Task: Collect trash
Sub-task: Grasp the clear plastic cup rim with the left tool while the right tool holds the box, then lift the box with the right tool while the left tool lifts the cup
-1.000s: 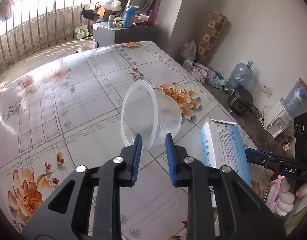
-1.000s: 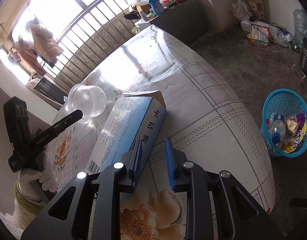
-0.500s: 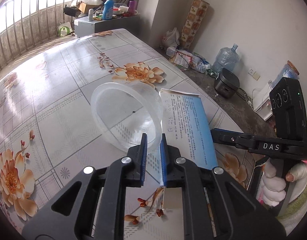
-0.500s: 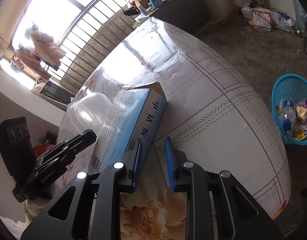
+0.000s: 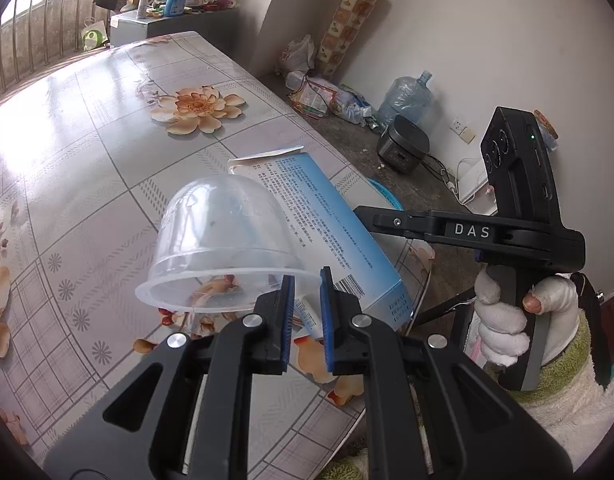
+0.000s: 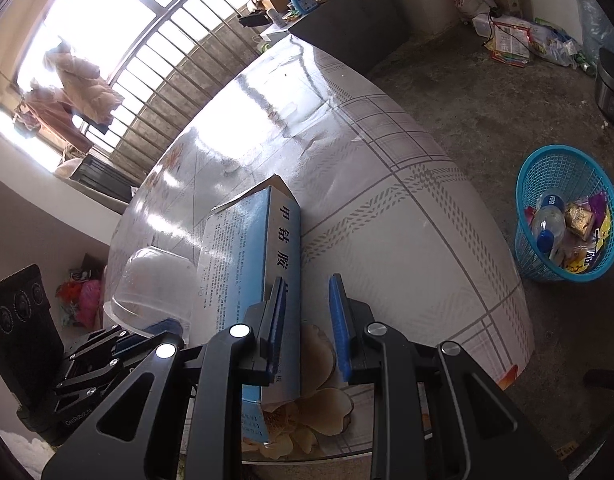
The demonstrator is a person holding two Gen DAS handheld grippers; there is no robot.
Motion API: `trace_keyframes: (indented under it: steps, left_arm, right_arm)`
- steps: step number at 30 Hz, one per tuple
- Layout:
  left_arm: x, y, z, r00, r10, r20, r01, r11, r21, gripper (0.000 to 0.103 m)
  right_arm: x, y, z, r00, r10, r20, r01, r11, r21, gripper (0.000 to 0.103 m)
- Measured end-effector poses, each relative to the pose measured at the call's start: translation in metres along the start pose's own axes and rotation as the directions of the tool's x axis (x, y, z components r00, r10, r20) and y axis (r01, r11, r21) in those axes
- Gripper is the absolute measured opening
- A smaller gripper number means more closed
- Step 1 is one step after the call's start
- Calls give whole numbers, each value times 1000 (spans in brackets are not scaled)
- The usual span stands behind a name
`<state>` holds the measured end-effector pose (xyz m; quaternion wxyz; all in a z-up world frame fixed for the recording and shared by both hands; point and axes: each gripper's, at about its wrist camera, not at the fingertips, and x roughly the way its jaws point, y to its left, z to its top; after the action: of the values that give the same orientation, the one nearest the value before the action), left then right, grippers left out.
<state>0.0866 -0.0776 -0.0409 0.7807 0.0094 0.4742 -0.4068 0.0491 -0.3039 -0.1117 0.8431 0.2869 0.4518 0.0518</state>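
Left tongs (image 5: 305, 312) were clamped on the thin rim of a clear plastic bowl (image 5: 223, 240), blue ribbed pads pinching it after just closing down. Bowl was dome-shaped, translucent, flanged lip, held upside down and tilted above the table (image 5: 87, 152), nothing in it apart from a dark speck on the wall. Table top was glossy, printed with a grey grid and orange flowers, strong glare from the window. Beside the bowl lay a long blue-and-white cardboard box (image 6: 263, 252), flat rectangular carton with dense print, a barcode near one end, far flap open; contents not visible. Right tongs (image 6: 307, 324) stood part open over the box's near end: left pad (image 6: 277, 320) against or just over the box's top face, the other over bare table, so no grip as far as I could tell from this angle. Right hand (image 5: 507, 320) in a white knit glove gripped the black handle. On the concrete floor beyond the table edge stood a round blue plastic mesh basket (image 6: 531, 248), open lattice wall, holding a clear water bottle (image 6: 547, 222) with blue cap and label plus crumpled foil and plastic wrappers (image 6: 583, 220).
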Motion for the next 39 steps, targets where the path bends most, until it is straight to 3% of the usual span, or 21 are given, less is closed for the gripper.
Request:
trace_keyframes:
  steps: [5,8,12,23,26,39]
  left_arm:
    - [-10,-5,-11,1000,3,16,-2,1000,-19,7]
    - [-27,2,-10,998,22,52,-20,999,-39,5]
    - [-48,13,-10,993,55,102,-48,996,-70,5]
    - [-75,31,-17,978,123,167,-101,986,-134,3]
    - [-76,36,-15,975,139,174,-115,983,-144,3]
    - [-81,46,-23,979,92,182,-56,979,-194,4]
  right_arm:
    - [-13,-5,-1,999,-24,32,23,1000,17,25]
    - [-20,-1,0,998,-22,55,21,1000,7,37]
    - [-25,13,1,997,-24,76,28,998,-49,45]
    - [-25,40,-7,996,-61,72,72,985,-156,54]
    - [-22,48,-10,996,-61,63,72,981,-179,63]
    - [-6,81,-28,985,-165,42,169,925,-340,78]
